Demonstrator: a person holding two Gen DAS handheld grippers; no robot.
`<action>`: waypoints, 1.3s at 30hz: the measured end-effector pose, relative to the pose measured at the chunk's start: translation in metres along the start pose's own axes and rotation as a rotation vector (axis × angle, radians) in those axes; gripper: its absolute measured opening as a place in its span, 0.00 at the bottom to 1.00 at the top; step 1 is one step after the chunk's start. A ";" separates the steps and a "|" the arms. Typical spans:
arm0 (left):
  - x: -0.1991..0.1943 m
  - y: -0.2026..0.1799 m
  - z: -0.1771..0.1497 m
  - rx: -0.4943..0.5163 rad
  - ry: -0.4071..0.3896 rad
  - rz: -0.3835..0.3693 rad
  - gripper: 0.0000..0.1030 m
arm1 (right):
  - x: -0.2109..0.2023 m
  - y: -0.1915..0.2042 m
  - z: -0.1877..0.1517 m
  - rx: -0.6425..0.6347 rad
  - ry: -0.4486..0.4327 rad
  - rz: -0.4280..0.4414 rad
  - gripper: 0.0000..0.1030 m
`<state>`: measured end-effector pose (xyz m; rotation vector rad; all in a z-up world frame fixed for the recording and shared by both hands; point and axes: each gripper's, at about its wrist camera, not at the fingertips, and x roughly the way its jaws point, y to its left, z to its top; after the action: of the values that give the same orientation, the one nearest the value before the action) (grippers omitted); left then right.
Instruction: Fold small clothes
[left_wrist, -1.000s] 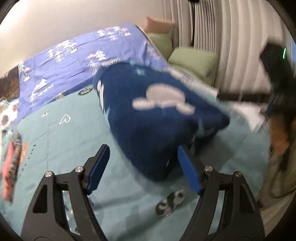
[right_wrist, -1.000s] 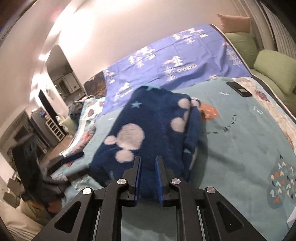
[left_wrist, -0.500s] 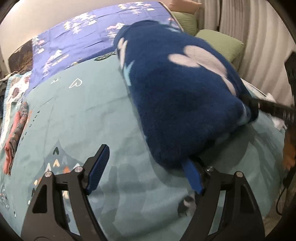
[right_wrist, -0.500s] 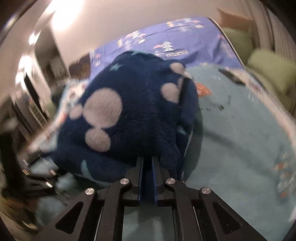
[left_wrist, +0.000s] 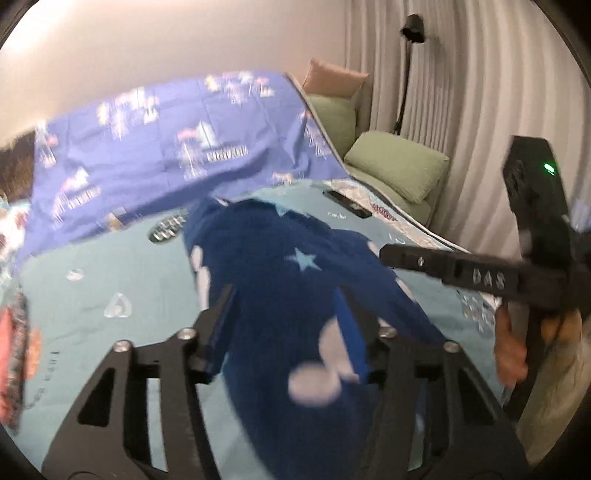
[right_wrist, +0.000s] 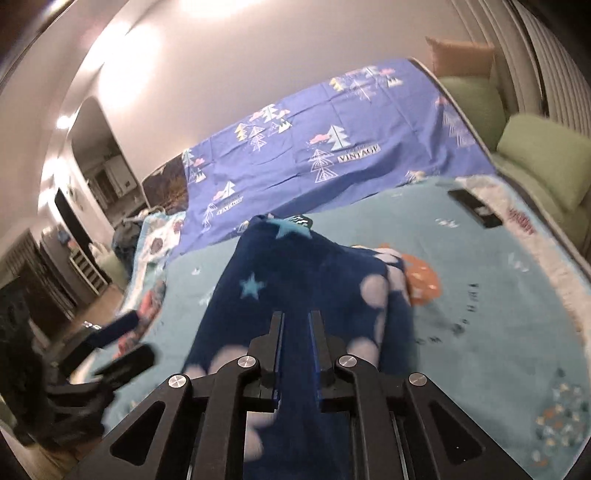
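A navy fleece garment (left_wrist: 280, 280) with pale spots and light blue stars lies stretched over the teal bedspread (left_wrist: 110, 280). My left gripper (left_wrist: 284, 310) has its fingers partly closed around the garment's near end, with cloth bunched between them. My right gripper (right_wrist: 297, 332) is shut on the garment (right_wrist: 306, 273) at its near edge. The right gripper also shows in the left wrist view (left_wrist: 458, 273), reaching in from the right at the garment's side. The left gripper shows blurred in the right wrist view (right_wrist: 110, 350) at the left.
A blue tree-print sheet (right_wrist: 332, 147) covers the far half of the bed. Green cushions (left_wrist: 399, 166) and curtains stand at the right. A black remote (right_wrist: 474, 208) lies on the bedspread's far right. Folded patterned clothes (left_wrist: 18, 350) lie at the left edge.
The garment, lifted and bulging before, has come down and stretched out flatter on the bed. My left gripper has narrowed from wide open onto the garment's near end. The right gripper stays shut on it.
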<state>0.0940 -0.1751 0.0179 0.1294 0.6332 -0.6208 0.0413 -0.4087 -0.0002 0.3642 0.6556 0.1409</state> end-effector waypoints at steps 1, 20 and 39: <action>0.011 0.004 0.002 -0.020 0.023 -0.006 0.42 | 0.009 -0.003 0.004 0.017 0.009 -0.001 0.12; 0.044 0.022 0.021 0.030 0.023 -0.038 0.44 | 0.063 -0.036 0.031 0.070 0.121 0.033 0.17; 0.139 0.069 0.023 -0.041 0.144 0.131 0.66 | 0.167 -0.038 0.047 0.125 0.278 0.003 0.26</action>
<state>0.2342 -0.1958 -0.0506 0.1774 0.7700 -0.4750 0.2021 -0.4174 -0.0747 0.4709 0.9411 0.1555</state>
